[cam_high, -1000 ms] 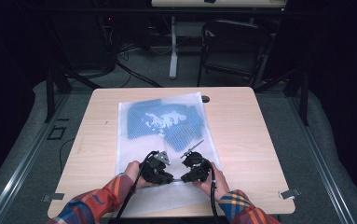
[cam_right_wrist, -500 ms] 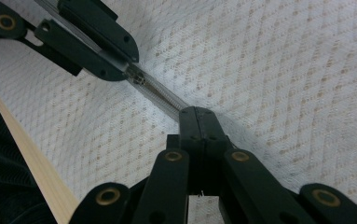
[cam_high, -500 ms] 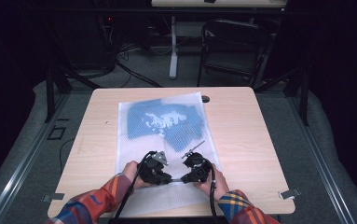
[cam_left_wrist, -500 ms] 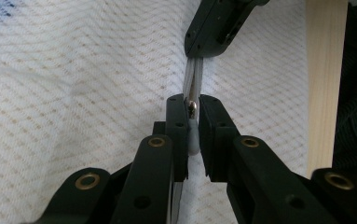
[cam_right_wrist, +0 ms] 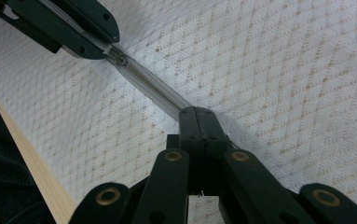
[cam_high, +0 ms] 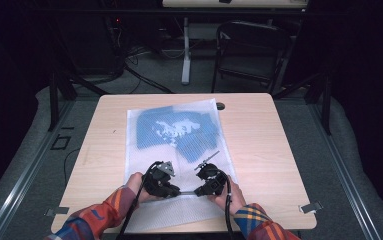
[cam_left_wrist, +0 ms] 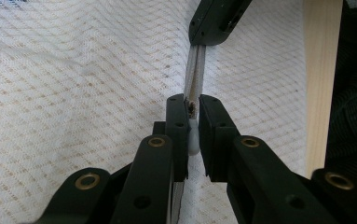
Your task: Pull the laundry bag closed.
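A person sits at a light wooden tabletop point(cam_high: 269, 135), holding a black two-jawed tool in each hand. A white mesh laundry bag point(cam_high: 179, 165) lies flat on the tabletop, running away from both tools, with a blue patterned garment point(cam_high: 174, 127) showing through the mesh at the end well beyond them. The zipper point(cam_right_wrist: 155, 91) of the bag runs across its near end, directly between the two tools.

In the high view the left tool point(cam_high: 176, 190) and the right tool point(cam_high: 197, 191) sit close together, tips pointing toward each other, with a short stretch of zipper between them.

In the left gripper view, the left tool point(cam_left_wrist: 192, 128) has its jaws nearly closed, clamped on the white pull tab point(cam_left_wrist: 193, 137) of the zipper slider, which stands on edge in the narrow gap. Just ahead of this tool, the zipper tape rises to the right tool's jaws at the top of the view.

In the right gripper view, the right tool point(cam_right_wrist: 198, 126) has its jaws pressed fully together, pinching the zipper tape. From its tips the zipper runs up and to the left to the metal slider point(cam_right_wrist: 118, 58), which sits at the left tool's jaws. The mesh lies on both sides of the tools, and the tabletop edge shows as a pale strip off to the left.
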`<state>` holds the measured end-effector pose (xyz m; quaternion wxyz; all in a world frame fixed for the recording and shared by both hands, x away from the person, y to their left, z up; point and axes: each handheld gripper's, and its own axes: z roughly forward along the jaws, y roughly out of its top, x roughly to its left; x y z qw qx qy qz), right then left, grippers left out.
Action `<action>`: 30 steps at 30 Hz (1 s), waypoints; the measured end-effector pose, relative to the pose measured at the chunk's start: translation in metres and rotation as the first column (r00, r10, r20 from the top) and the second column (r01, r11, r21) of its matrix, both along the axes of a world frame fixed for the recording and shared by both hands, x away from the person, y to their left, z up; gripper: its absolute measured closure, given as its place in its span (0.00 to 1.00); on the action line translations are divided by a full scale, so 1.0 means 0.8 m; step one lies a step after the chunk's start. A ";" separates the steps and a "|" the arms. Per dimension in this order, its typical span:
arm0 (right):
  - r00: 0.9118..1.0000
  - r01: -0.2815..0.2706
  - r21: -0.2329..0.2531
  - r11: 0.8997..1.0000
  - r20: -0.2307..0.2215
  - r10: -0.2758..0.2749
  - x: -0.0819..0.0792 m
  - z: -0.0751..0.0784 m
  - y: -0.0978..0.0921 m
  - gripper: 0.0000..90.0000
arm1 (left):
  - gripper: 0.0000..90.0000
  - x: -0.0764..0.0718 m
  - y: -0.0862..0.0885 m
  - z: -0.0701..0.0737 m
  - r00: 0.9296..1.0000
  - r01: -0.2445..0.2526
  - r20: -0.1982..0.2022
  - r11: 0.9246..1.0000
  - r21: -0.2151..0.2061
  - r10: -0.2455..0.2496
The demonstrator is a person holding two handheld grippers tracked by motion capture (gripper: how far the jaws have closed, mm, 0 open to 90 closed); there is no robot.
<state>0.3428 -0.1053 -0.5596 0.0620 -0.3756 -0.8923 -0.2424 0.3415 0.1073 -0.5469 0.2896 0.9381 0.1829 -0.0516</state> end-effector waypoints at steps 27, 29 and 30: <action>0.998 -0.041 0.062 0.997 0.052 0.038 -0.005 0.014 0.025 1.00 | 0.92 0.004 0.005 -0.004 1.000 -0.017 0.009 1.000 0.008 0.017; 0.997 -0.059 0.047 0.997 0.047 0.057 -0.003 0.010 0.029 1.00 | 0.92 0.004 0.004 -0.005 1.000 -0.012 0.011 1.000 0.012 0.012; 0.997 -0.059 0.047 0.997 0.047 0.057 -0.003 0.010 0.029 1.00 | 0.92 0.004 0.004 -0.005 1.000 -0.012 0.011 1.000 0.012 0.012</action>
